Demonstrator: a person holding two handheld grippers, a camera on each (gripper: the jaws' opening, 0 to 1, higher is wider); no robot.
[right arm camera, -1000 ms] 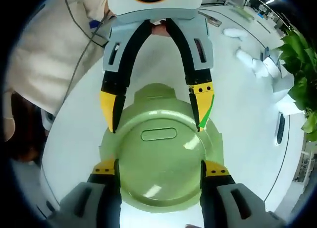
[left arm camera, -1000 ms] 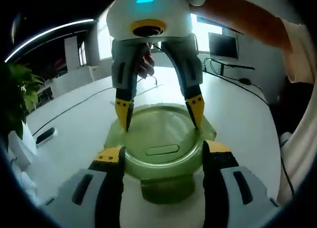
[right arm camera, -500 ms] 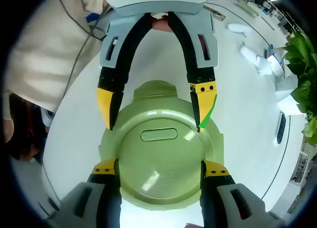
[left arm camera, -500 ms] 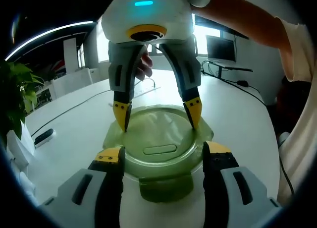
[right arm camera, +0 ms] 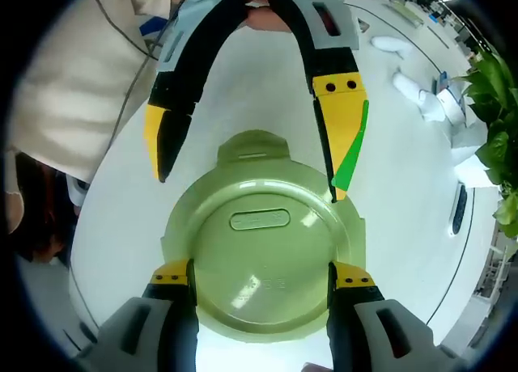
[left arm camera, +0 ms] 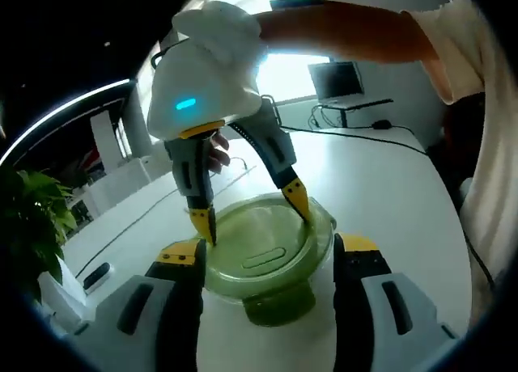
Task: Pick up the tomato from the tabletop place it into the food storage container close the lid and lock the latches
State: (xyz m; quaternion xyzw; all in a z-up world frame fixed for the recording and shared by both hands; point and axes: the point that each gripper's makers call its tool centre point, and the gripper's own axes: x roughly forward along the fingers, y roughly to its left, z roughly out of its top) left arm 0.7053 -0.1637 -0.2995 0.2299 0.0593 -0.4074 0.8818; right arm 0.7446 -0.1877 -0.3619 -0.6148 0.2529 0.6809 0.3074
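Observation:
A round green food container [right arm camera: 259, 251] stands on the white table [right arm camera: 405, 194] with its lid [left arm camera: 259, 247] on, and the lid hides what is inside. A latch flap [right arm camera: 252, 150] sticks out on the far side in the right gripper view, another flap [left arm camera: 275, 307] on the near side in the left gripper view. My right gripper [right arm camera: 261, 273] is open, its tips over the lid's rim; in the left gripper view this right gripper [left arm camera: 253, 218] reaches down onto the lid. My left gripper [left arm camera: 269, 247] is open, and it hangs above the lid's far edge as the left gripper [right arm camera: 249, 186] in the right gripper view.
A leafy plant [right arm camera: 494, 105] and white packets [right arm camera: 421, 97] lie at the table's far side, with a black device [right arm camera: 460, 210] beside them. A monitor [left arm camera: 336, 81] and cables sit behind. The person's sleeve [left arm camera: 469, 81] and body [right arm camera: 73, 81] are close by.
My left gripper has lifted and tilted away from the lid, so its fingers look bigger and higher in the right gripper view. The right gripper and container have stayed put.

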